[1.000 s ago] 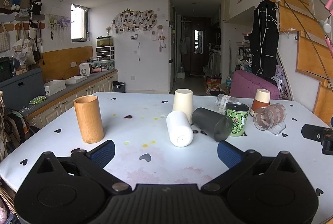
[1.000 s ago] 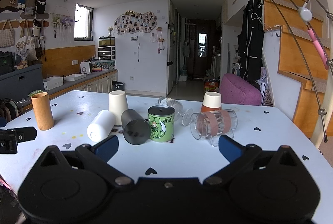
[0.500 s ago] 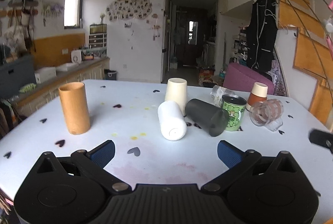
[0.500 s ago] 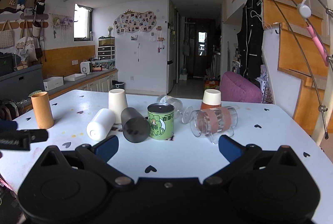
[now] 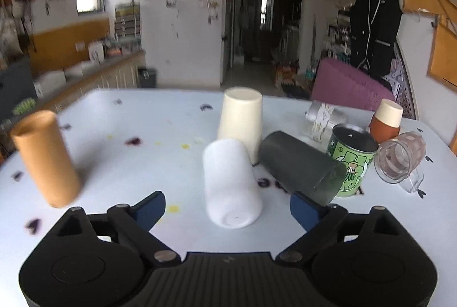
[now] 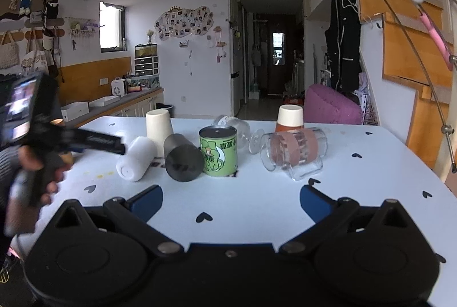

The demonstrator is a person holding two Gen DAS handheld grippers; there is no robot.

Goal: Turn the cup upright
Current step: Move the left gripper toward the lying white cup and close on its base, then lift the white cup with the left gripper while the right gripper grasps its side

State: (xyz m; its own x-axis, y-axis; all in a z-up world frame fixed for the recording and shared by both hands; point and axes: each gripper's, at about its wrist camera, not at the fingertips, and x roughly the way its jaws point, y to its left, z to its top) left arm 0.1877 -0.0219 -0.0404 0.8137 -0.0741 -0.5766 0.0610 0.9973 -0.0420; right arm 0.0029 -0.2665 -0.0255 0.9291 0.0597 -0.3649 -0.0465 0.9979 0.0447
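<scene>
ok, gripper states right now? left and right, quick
Left gripper: open, holding nothing, white cup lying between its fingers.
Right gripper: open, empty, over bare table.

left wrist view: low over the desk (image 5: 120,118), faces the far hallway, close to the white cup (image 5: 230,183) lying between the tool fingers
right wrist view: low at desk edge, further back and right, same heading
shared: white cup (image 6: 136,158), dark cup (image 6: 182,161), green can (image 6: 218,151), cream cup (image 6: 158,124)
cross-view: left tool (image 6: 94,140) seen at right view's left edge
</scene>
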